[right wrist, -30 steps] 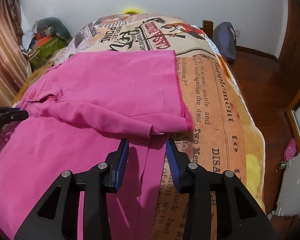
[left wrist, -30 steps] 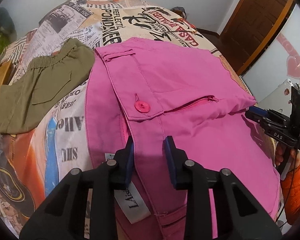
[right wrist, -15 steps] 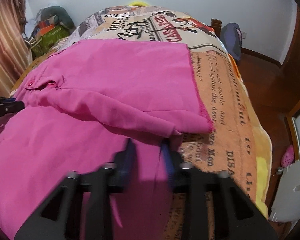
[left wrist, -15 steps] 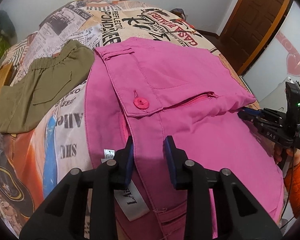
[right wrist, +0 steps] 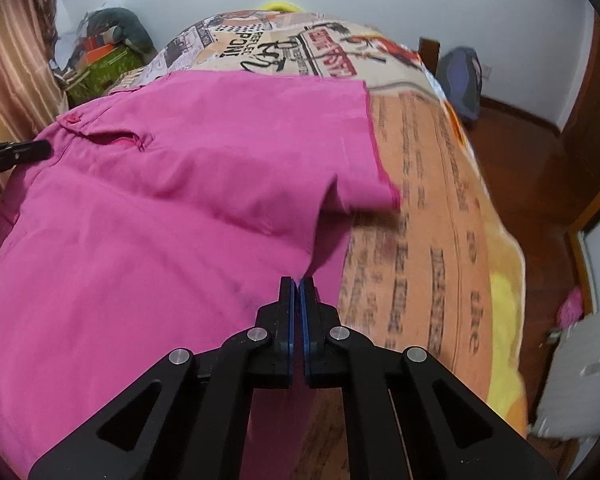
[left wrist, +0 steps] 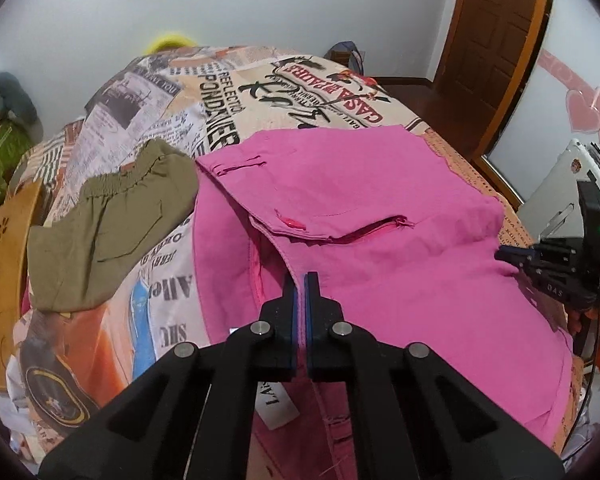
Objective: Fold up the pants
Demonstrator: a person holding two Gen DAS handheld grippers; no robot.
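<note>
Pink pants [left wrist: 380,208] lie half folded across the bed, waistband to the left and button flap on top. My left gripper [left wrist: 300,280] is closing its jaws tight on the near waistband edge, with pink fabric pinched between the pads and raised slightly. In the right wrist view the pants [right wrist: 160,220] spread to the left, leg hems on the right. My right gripper [right wrist: 299,282] is closing its jaws on the lower leg's edge near the hem, with cloth between the pads. Each gripper also shows in the other's view: the right gripper [left wrist: 504,254] and the left gripper [right wrist: 40,146].
Olive shorts [left wrist: 112,224] lie left of the pants on the newspaper-print bedspread [left wrist: 260,92]. A tan mat [left wrist: 4,248] hangs at the bed's left side. A wooden door [left wrist: 496,40], a backpack [right wrist: 460,80] and a green box [right wrist: 104,64] stand around the bed.
Both grippers went from open astride the pink fabric to closed on it. The left one rose a little with the waistband; the right view shifted along the hem.
</note>
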